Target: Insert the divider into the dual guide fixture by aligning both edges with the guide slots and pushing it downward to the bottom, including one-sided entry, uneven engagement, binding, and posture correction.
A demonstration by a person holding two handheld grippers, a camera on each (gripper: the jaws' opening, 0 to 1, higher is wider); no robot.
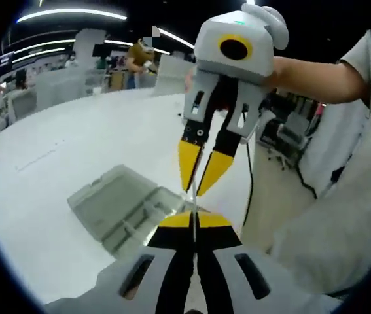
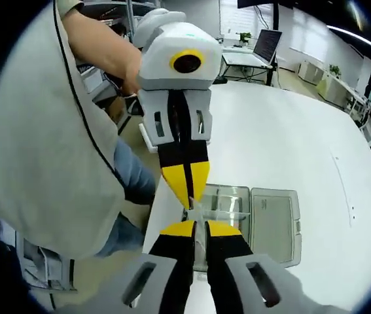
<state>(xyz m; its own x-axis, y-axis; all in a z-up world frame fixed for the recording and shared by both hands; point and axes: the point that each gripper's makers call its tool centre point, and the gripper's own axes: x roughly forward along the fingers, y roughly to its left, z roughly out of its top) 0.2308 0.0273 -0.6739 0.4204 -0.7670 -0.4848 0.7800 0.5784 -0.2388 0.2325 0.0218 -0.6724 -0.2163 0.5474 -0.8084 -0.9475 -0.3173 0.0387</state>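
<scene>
Left tongs and right tongs meet tip to tip above the white surface, both clenched on a thin clear divider held edge-on between them. Open grey guide fixture lies on the surface just under the tips, at 9 o'clock of them in the left gripper view.
</scene>
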